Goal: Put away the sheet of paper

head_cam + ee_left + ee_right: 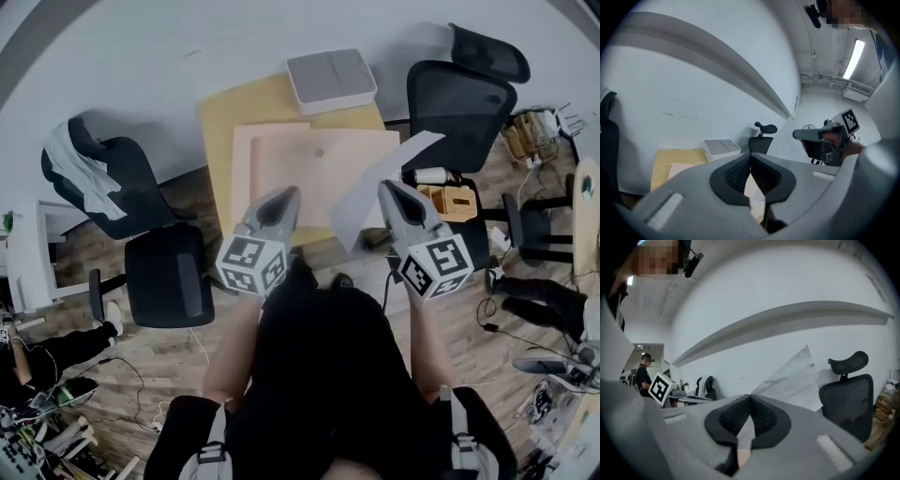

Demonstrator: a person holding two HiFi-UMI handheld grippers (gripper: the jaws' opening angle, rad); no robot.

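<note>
My right claw (387, 187) is clenched on the sheet of paper (361, 202); my left claw (288, 194) is clenched shut, empty.

Soft, even indoor light fills all three views, with no hard shadows; the white wall (187, 37) reads flat grey, and the sheet of paper (380, 183) shows no glare. In the left gripper view a ceiling strip lamp (856, 57) glows bright at 2 o'clock (slightly blown out). Fisheye distortion bends the wall ledge (787, 317) into an arc, the corners vignette to black, and the floor (169, 356) toward 8 o'clock is dim.
</note>
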